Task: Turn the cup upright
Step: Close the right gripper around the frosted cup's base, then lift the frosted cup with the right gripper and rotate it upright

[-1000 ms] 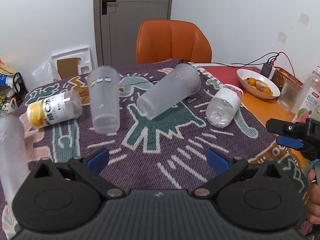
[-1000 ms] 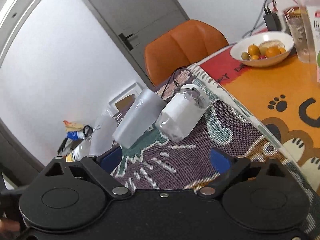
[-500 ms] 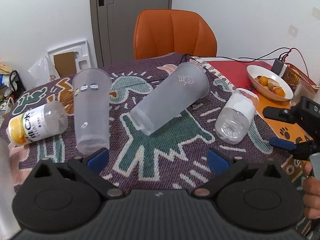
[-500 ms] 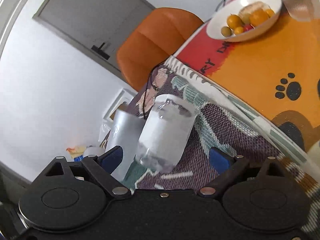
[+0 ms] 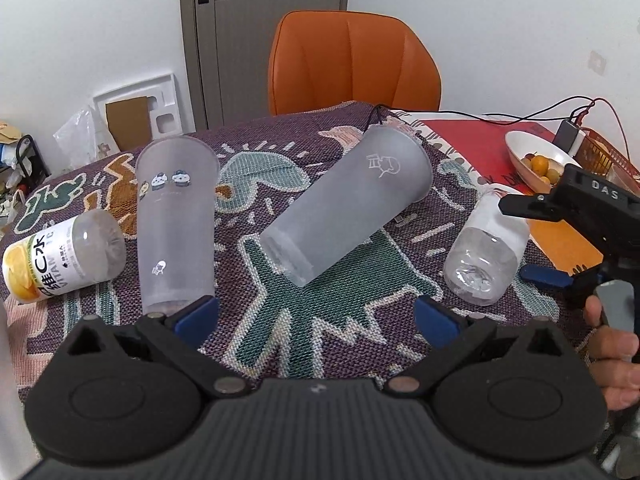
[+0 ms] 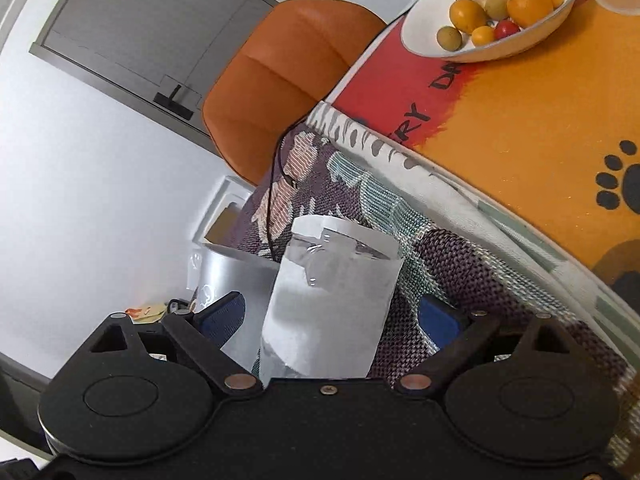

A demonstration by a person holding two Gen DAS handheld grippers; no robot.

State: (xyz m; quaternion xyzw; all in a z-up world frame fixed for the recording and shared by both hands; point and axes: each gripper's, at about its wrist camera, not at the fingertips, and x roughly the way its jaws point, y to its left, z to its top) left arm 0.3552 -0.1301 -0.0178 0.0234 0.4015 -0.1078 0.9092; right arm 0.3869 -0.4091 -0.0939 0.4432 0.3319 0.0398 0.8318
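Contents of the bench [image 5: 332, 344], as we list them from the left wrist view, left to right.

1. Vitamin bottle [image 5: 60, 258], at 9 o'clock: lying on its side, yellow-and-white label; we see no liquid in it.
2. Tall frosted cup [image 5: 174, 224], at 10 o'clock: lying down, rim toward 12, base toward 6, just beyond the left blue finger pad. Small cartoon prints. Nothing inside that we can make out.
3. Wide frosted cup [image 5: 348, 204], at centre: lying tilted, rim toward 1 o'clock, base toward 7. White line drawing on its wall. Looks empty.
4. Clear bottle [image 5: 486, 252] with white label, at 3 o'clock: on its side, dimpled base facing us, empty.
5. White bowl [image 5: 536, 158], at 2 o'clock: holds small yellow and orange fruit.

Left gripper [image 5: 316, 314]: fingers wide apart, holding nothing, above the woven cloth [image 5: 320, 320].
Right gripper [image 5: 532, 240]: at 3 o'clock, beside the clear bottle.

Right wrist view only: the right gripper [image 6: 332, 314] has its fingers apart with the clear bottle [image 6: 332, 300] standing between them, touching neither pad that we can see. The wide frosted cup [image 6: 228, 280] shows behind it at 9 o'clock. The bowl [image 6: 492, 8] at 1 o'clock shows a red fruit and green ones too. Orange paw-print mat [image 6: 540, 140] at 3 o'clock.
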